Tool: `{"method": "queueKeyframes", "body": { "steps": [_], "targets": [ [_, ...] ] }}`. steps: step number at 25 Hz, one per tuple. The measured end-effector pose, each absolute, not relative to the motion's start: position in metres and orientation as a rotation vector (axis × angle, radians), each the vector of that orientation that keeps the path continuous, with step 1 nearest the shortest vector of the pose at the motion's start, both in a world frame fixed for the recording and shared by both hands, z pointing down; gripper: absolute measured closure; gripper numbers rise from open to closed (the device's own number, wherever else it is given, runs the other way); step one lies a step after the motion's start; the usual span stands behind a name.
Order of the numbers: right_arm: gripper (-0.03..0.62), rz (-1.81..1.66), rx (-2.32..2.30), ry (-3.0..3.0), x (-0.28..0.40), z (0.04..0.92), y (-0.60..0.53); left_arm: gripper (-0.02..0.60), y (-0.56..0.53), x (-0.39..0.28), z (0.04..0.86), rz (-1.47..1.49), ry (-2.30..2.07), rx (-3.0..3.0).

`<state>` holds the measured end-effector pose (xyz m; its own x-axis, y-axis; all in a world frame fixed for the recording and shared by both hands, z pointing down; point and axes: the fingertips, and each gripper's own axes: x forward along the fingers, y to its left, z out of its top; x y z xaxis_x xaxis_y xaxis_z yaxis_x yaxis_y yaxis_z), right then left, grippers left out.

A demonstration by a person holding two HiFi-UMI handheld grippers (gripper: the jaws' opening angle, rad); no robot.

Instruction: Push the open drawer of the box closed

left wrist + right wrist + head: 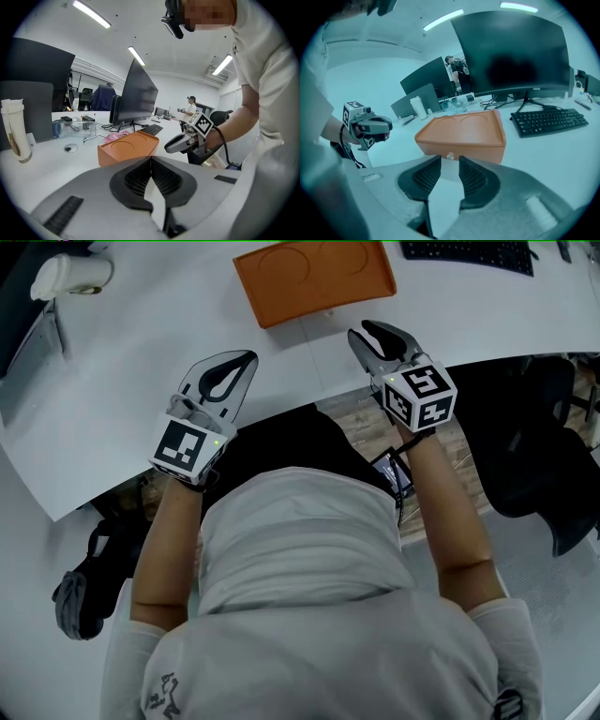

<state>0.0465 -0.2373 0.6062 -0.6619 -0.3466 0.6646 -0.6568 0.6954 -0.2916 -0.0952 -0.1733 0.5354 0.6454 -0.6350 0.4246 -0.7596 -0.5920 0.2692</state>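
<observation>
An orange box [314, 279] lies on the white table [122, 390] at the far middle. In the right gripper view its front face [461, 146] carries a small pale knob [450, 156], and the drawer front looks flush with the box. My right gripper [364, 329] hovers above the table's near edge just short of the box, jaws open with a clear gap and nothing between them; the knob shows straight beyond the gap. My left gripper [247, 358] is over the table, left of and nearer than the box, jaws shut and empty. The left gripper view shows the box [127, 146] and the right gripper [180, 143].
A paper cup [70, 276] stands at the far left and a black keyboard [469, 254] at the far right, with a large monitor [511, 51] behind it. A black chair [544, 456] stands right of me. The table's curved front edge runs just below both grippers.
</observation>
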Motion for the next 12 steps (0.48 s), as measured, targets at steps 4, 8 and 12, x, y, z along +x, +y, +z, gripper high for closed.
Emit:
{"method": "queueKeyframes", "body": {
  "steps": [4,8,12],
  "targets": [
    [0.473,0.635,0.806,-2.387,0.064,0.561,-0.227,0.581,-0.165,-0.076,0.499,0.358,-1.124,2.477],
    [0.473,0.551,0.848,-2.451,0.080,0.520,-0.223,0.581,-0.161,-0.061,0.458,0.320,-1.171,2.549],
    [0.473,0.470,0.880,-2.479,0.103,0.486,-0.213,0.581,-0.150,-0.048,0.427,0.317,-1.216,2.600]
  ]
}}
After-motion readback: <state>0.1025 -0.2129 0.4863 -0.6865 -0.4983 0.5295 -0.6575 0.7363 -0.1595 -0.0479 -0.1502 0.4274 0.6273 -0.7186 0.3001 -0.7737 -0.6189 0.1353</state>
